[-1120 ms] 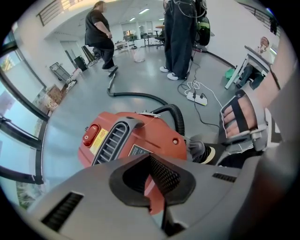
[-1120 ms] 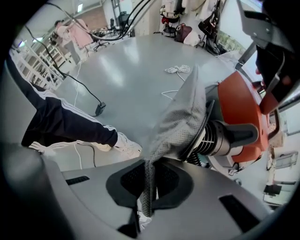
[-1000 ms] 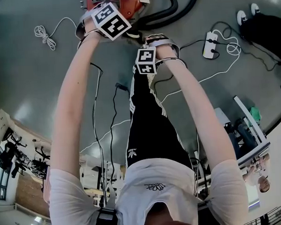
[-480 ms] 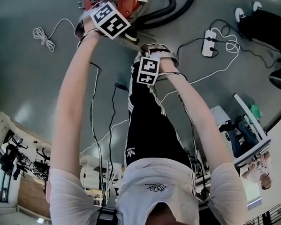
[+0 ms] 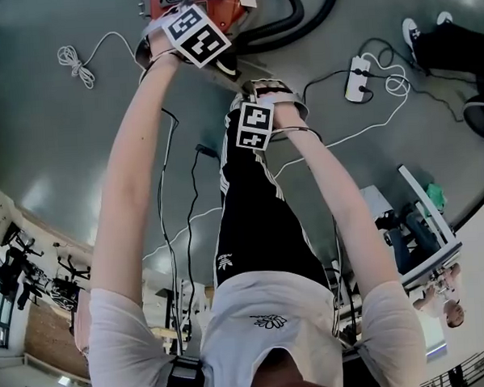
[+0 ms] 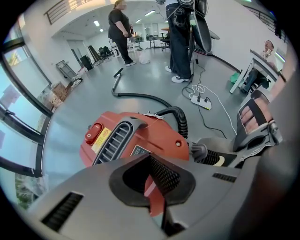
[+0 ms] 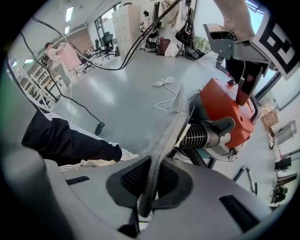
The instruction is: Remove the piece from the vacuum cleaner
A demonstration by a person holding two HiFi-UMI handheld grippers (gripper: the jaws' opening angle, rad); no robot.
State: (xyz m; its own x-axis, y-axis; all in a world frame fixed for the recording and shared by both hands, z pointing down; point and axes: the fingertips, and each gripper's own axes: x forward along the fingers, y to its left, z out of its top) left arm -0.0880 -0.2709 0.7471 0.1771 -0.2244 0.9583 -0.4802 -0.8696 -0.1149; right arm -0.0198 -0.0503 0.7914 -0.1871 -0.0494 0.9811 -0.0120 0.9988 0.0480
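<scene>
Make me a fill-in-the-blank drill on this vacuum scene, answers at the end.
1. The right gripper is shut on a flat ___ piece.
2. The ___ gripper clamps the vacuum.
3. The vacuum's hose is ___.
4. The white power strip lies on the ___.
Missing words: grey; left; black; floor.

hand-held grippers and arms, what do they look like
The left hand-held gripper and right hand-held gripper have grey moulded bodies with black mesh-textured pads. Each carries a white cube printed with black square markers. The person wears a white T-shirt with short sleeves.
</scene>
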